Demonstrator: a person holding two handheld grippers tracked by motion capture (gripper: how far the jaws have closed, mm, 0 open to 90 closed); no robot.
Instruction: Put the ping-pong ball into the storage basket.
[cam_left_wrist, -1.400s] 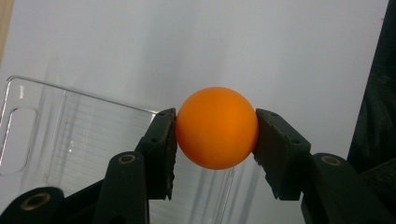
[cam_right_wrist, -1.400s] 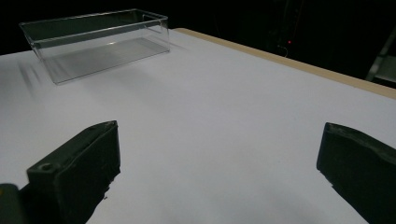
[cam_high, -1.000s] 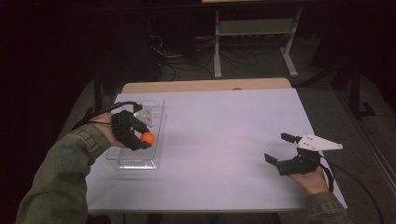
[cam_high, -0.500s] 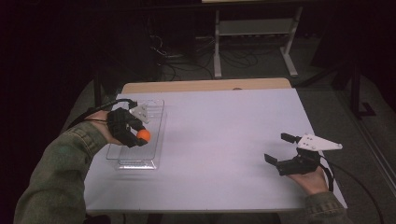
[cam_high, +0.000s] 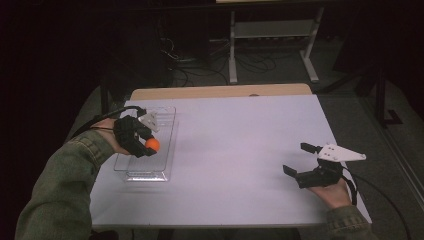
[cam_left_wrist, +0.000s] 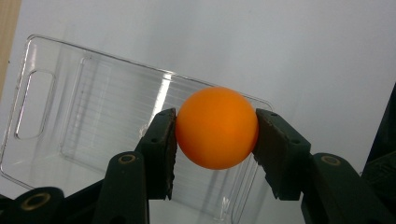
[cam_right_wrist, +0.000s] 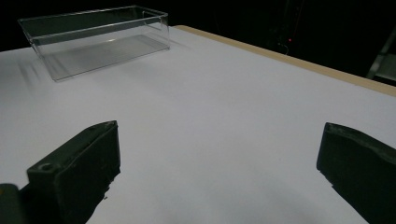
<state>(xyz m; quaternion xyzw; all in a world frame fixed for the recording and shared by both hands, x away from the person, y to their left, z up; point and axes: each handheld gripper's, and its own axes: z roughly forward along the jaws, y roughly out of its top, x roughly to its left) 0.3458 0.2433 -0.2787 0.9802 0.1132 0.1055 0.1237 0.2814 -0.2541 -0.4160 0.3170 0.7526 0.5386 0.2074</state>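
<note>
An orange ball (cam_left_wrist: 216, 127) is pinched between the two black jaws of my left gripper (cam_high: 148, 145), which is shut on it. The ball (cam_high: 152, 144) hangs above the clear plastic bin (cam_high: 150, 172) at the table's left side. Looking down in the left gripper view, the bin (cam_left_wrist: 70, 116) has nothing inside it. My right gripper (cam_high: 300, 159) rests low over the table near the front right, jaws wide apart with nothing between them. The bin (cam_right_wrist: 93, 39) stands far off in the right gripper view.
The white table (cam_high: 240, 150) has a wooden strip (cam_high: 220, 91) along its far edge. Beyond the table, on the dark floor, stand a metal rack (cam_high: 270, 35) and loose cables (cam_high: 190, 60).
My left gripper, holding the orange ball, has shifted slightly over the bin. The right gripper has stayed where it was.
</note>
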